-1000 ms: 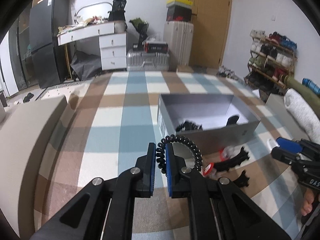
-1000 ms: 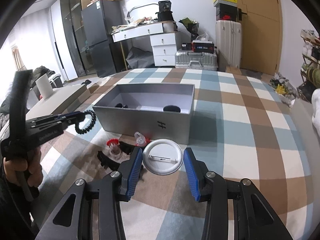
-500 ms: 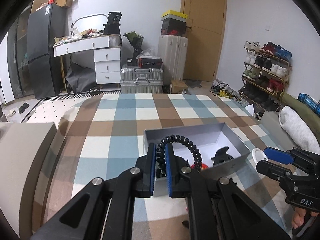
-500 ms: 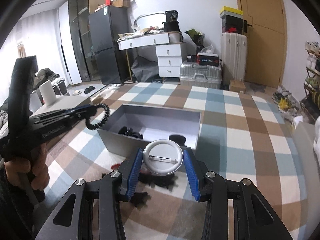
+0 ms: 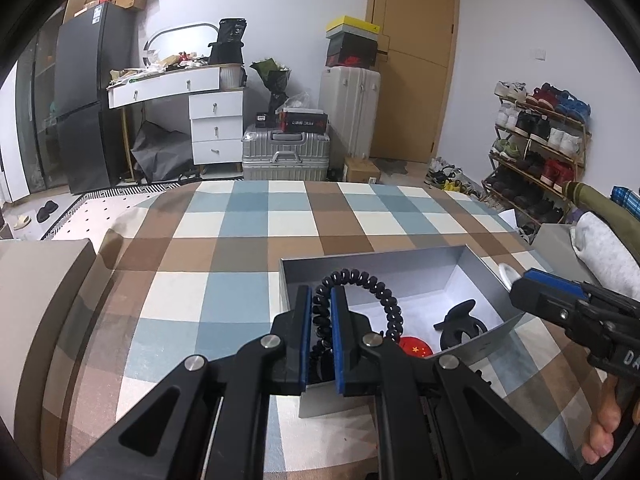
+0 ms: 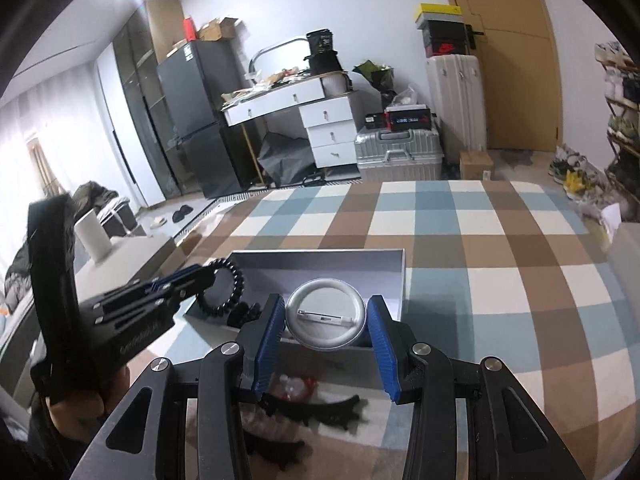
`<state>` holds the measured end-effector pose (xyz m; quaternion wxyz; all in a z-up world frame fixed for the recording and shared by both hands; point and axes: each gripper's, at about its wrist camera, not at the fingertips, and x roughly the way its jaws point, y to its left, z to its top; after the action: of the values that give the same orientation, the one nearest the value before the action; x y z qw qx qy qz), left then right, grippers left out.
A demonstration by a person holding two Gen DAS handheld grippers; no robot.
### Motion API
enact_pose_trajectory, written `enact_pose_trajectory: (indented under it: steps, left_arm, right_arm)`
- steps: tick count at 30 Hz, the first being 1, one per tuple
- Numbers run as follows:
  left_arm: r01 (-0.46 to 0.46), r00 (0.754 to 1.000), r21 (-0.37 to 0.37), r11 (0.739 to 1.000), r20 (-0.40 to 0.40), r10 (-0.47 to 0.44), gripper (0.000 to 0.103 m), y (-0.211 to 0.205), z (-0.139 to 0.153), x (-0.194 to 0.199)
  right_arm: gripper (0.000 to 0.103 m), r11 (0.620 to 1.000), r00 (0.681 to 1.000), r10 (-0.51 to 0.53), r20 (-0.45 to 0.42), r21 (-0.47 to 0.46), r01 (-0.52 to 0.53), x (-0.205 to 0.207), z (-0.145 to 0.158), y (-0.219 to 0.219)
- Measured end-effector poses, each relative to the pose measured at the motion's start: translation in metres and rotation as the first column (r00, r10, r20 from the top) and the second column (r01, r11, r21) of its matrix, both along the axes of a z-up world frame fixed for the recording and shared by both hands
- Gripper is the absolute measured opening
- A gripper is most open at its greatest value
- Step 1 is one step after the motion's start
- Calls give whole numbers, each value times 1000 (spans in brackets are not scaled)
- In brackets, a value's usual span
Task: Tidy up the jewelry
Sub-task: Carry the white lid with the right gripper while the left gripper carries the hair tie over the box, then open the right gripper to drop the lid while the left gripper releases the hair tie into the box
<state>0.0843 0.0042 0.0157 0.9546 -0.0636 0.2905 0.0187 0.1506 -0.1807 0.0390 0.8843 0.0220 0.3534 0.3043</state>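
On a checked blanket (image 5: 248,216), a person is working two hand-held grippers above an open grey box (image 5: 404,268). The left gripper (image 5: 320,312) is pinching a black spiral hair tie (image 5: 384,292) between its blue pads, the loop arching over the box's near corner. The right gripper (image 6: 326,326) is clamping a round white pin badge (image 6: 326,318) by its edges, back side up, and is holding it over the box's front wall. A black hair claw (image 5: 460,322) and a red badge (image 5: 416,348) are lying inside the box. More black hair clips (image 6: 316,408) are lying on the blanket, just in front of the box.
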Motion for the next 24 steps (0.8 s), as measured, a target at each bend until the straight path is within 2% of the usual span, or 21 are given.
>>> enact_pose_trajectory:
  steps: [6, 15, 24]
  left_arm:
    - [8, 1000, 8, 1000, 30, -8, 5, -4, 1, 0]
    - [14, 1000, -1, 1000, 12, -14, 5, -4, -4, 4]
    - [31, 999, 12, 999, 6, -31, 5, -9, -4, 5]
  right_arm:
    - [42, 1000, 999, -11, -30, 3, 11, 12, -10, 8]
    - [42, 1000, 998, -13, -57, -28, 11, 21, -26, 18]
    - [42, 999, 999, 10, -48, -51, -12, 19, -26, 29]
